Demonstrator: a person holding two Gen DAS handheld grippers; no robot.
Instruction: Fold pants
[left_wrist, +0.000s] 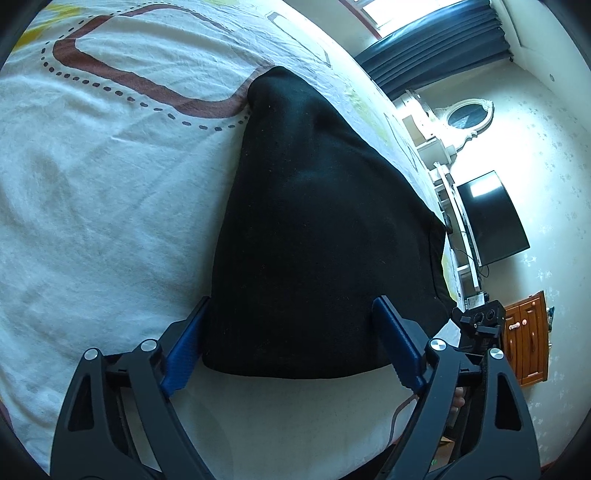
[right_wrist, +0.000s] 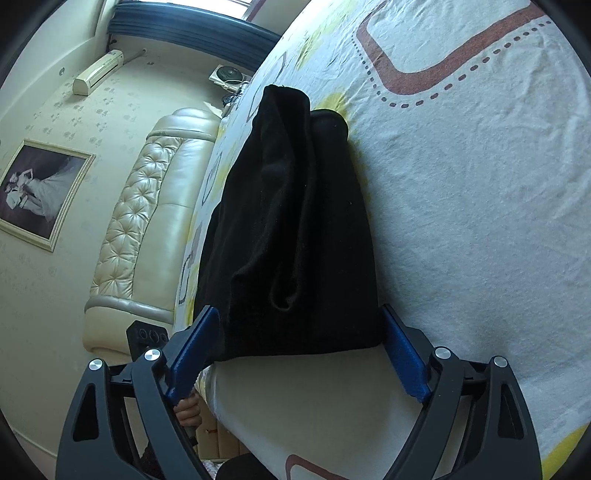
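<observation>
The black pants (left_wrist: 317, 236) lie in a folded stack on the white patterned bedsheet (left_wrist: 103, 192), directly ahead of both grippers. The left gripper (left_wrist: 291, 314) has its blue fingers (left_wrist: 184, 343) spread wide apart, one at each side of the near edge of the stack. The right gripper (right_wrist: 299, 321) is likewise spread, its blue fingers (right_wrist: 404, 350) flanking the near edge of the pants (right_wrist: 295, 229), whose upper layer shows loose vertical creases

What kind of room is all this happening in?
Most likely a bedroom: black pants lie on a bed sheet, with a padded headboard, a framed portrait and a wall television.
</observation>
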